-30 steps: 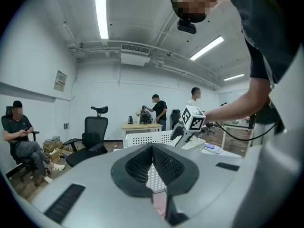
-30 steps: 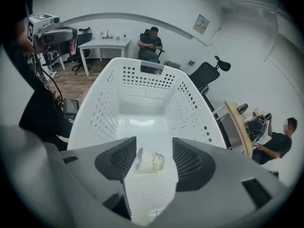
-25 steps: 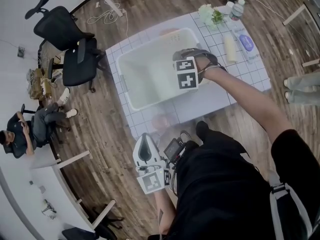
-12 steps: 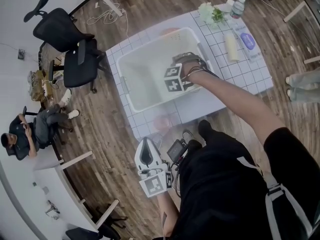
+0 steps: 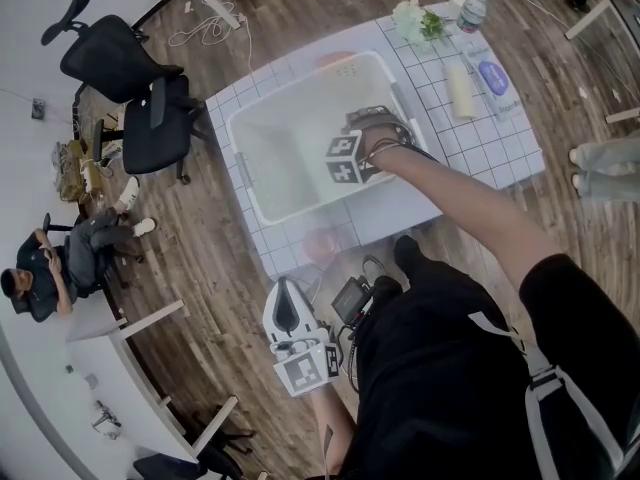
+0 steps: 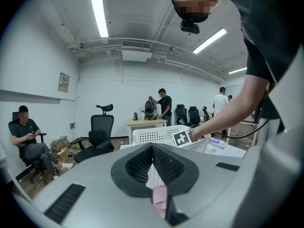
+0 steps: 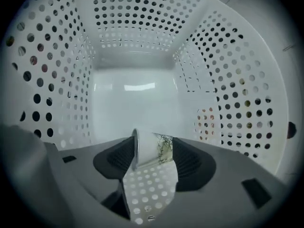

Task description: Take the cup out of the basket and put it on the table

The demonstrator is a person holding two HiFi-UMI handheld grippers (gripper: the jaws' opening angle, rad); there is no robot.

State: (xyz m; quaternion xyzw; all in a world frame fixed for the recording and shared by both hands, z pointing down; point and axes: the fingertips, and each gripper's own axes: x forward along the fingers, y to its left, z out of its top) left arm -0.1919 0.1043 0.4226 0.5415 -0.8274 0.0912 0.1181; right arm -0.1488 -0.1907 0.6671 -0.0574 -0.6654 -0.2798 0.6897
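Cup [image 7: 153, 148] is lying on its side on the floor of the basket [image 7: 142, 32], right between the jaws of my right hand-held gripper [image 7: 153, 156], which is pointing steeply down into the basket. Its rim is facing my left pad and its body is reaching toward my right pad. The jaws have just been opening and are standing wide, with the cup between them, and the pads do not seem to be pressing on it yet.

I am judging the cup to be small, light and fairly stiff, white with a plant print. Its wall is looking smooth, so it may slip, and being round it could roll away along the floor at a nudge. Whether it is paper or ceramic I cannot tell, so I am treating it as breakable. Closing as I stand would catch it end to end, rim against one pad and base against the other. I would squeeze gently and lift straight up, clear of the walls.

My left hand-held gripper [image 6: 153, 163] is hanging low with its jaws closed and empty, facing the basket on the table [image 5: 500, 148] from well short of it.
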